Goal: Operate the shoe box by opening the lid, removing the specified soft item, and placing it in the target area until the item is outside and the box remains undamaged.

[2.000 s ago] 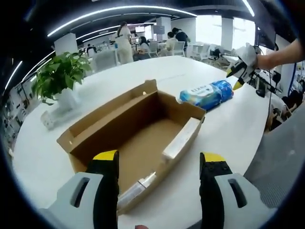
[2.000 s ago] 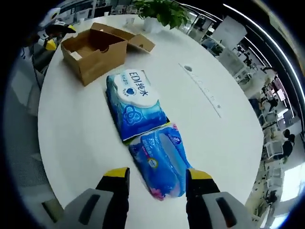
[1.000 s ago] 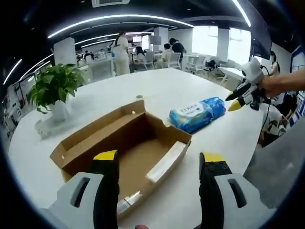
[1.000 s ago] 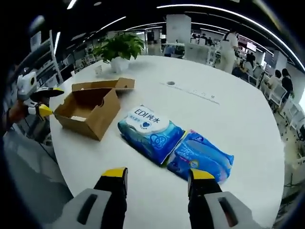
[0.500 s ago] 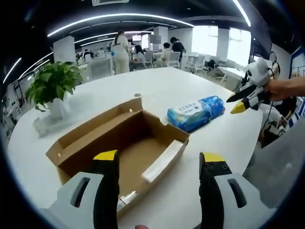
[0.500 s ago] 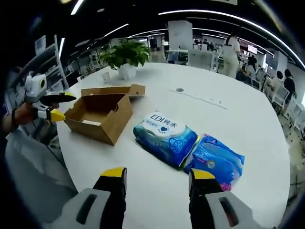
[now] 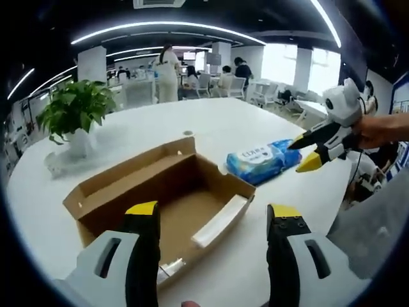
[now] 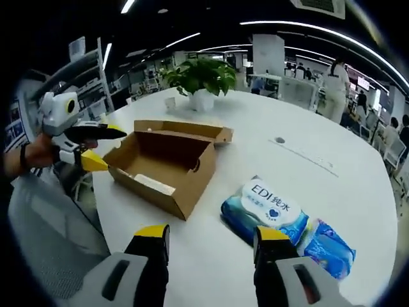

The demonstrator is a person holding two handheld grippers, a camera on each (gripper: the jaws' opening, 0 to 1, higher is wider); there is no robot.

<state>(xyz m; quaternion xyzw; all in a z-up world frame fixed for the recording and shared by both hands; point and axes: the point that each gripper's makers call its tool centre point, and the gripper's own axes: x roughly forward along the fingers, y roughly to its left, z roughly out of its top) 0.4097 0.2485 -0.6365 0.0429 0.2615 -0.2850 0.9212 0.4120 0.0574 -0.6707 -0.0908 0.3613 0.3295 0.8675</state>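
Change since earlier: both grippers hover nearer the box than two seconds ago; the right one has drawn back from the packs, which lay between its jaws then and now sit ahead of them.
Shoe box (image 7: pixel 163 192) (image 8: pixel 167 163): open on the white table (image 7: pixel 223 125) (image 8: pixel 255 134), lid folded back flat on its far side, cardboard walls looking unbent.
Inside the box: a pale flat strip (image 7: pixel 220 220) (image 8: pixel 153 184) lies along one wall; what it is I cannot tell.
Tissue pack (image 7: pixel 259 160) (image 8: pixel 268 211): blue and white soft pack, outside the box, on the table just beside it.
Second pack (image 8: pixel 329 251): darker blue, touching the tissue pack on the side away from the box.
Left gripper (image 7: pixel 214 220) (image 8: pixel 101 148): jaws spread apart, nothing between them, above the box's near edge.
Right gripper (image 8: pixel 211 240) (image 7: pixel 305 153): jaws apart, empty, above bare table, tissue pack just ahead.
Plant (image 7: pixel 73 112) (image 8: pixel 201 77): potted, on the table beyond the box.
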